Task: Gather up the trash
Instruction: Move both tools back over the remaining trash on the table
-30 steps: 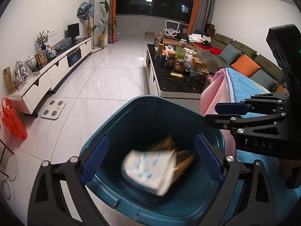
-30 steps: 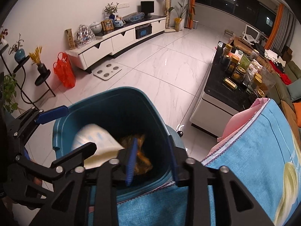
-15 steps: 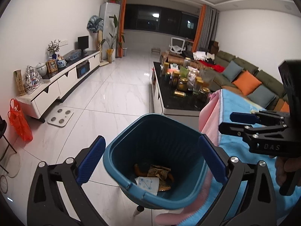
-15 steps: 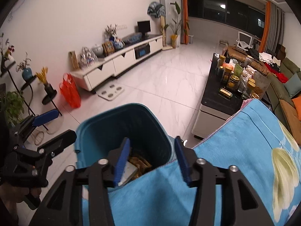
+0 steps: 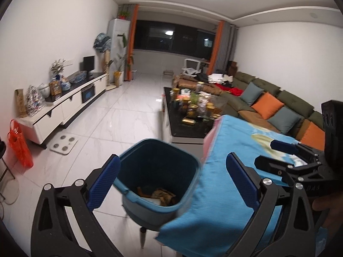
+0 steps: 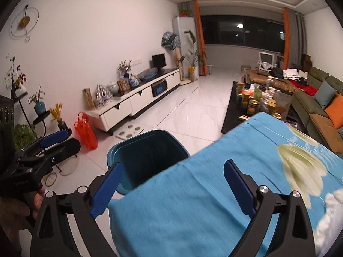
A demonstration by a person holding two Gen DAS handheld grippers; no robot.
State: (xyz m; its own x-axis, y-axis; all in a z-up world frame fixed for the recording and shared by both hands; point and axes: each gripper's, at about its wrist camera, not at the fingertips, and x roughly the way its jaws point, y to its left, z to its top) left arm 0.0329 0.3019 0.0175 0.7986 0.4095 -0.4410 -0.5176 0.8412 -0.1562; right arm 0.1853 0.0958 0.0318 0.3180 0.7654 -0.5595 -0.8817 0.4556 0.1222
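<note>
Your left gripper (image 5: 172,173) has its jaws spread wide with nothing between the blue pads. Your right gripper (image 6: 172,184) has its jaws opening, and they are empty too; its pads hang over the bright blue cloth with pale flower print (image 6: 214,192) that covers the surface in front of you.

Just past your left gripper's jaws stands the dark teal plastic trash bin (image 5: 157,169), open at the top, its right side against the hanging edge of the cloth. At its bottom lies the collected trash: crumpled brown and gold wrappers (image 5: 160,194) with a bit of white paper beside them. From the right wrist view the bin (image 6: 148,156) is partly hidden behind the cloth's edge.

Beyond the bin, on the white tiled floor (image 5: 120,117), lies a white bathroom scale (image 5: 63,144), and an orange mesh bag (image 5: 19,145) leans by the end of the long white TV cabinet (image 5: 64,105). To the right, the black tabletop (image 5: 182,126) is crowded with gold-lidded jars. Farther back runs an olive green sofa (image 5: 285,98) with orange and grey cushions, and dark windows flanked by orange curtains close the far wall.
</note>
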